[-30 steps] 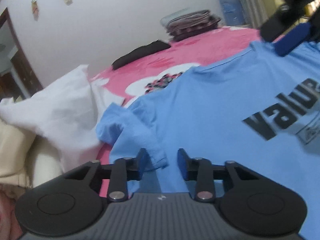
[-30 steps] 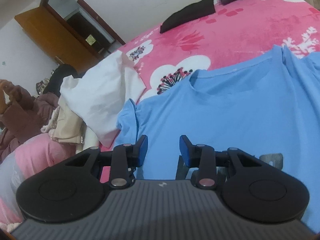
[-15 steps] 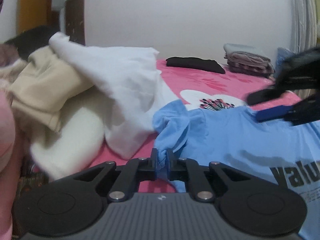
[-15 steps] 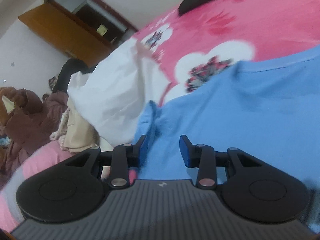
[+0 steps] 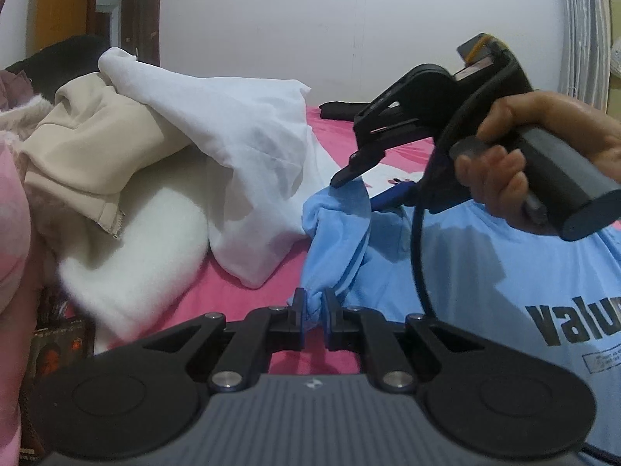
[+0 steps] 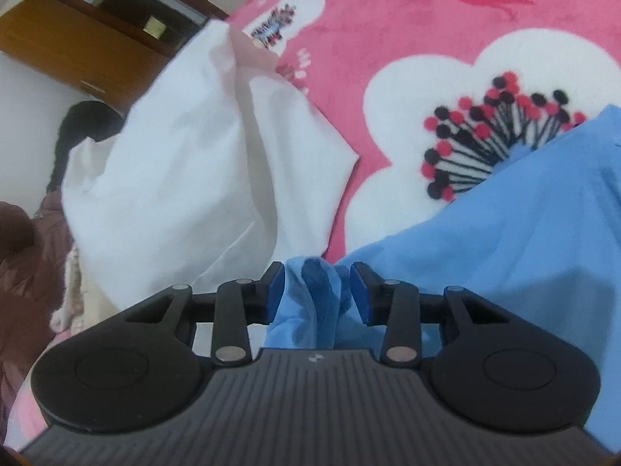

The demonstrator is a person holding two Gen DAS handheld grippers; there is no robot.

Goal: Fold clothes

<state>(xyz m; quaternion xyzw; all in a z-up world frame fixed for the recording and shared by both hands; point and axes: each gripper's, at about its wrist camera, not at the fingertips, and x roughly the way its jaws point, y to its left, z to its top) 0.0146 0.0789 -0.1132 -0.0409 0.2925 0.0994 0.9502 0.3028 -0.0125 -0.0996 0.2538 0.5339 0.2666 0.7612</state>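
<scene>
The blue t-shirt [image 5: 485, 256] lay spread print-up on the bed [image 6: 407, 39], over a plush pink blanket with big white flowers, right beside a heap of white cloth [image 5: 248, 147] and beige and fleecy stuff. The left gripper [image 5: 313, 312] had its jaws pinched tight on a bunched twist of the sleeve, while the right gripper [image 6: 317, 297] had its jaws spread wide around more sleeve fabric, not clamped yet as far as one could tell. Looked like a sleeve fold or straightening. Thin, floppy jersey like that wrinkles easily, so the right one would do well to close on a flat edge rather than a wad, and both should keep the fabric taut and away from the white pile.
</scene>
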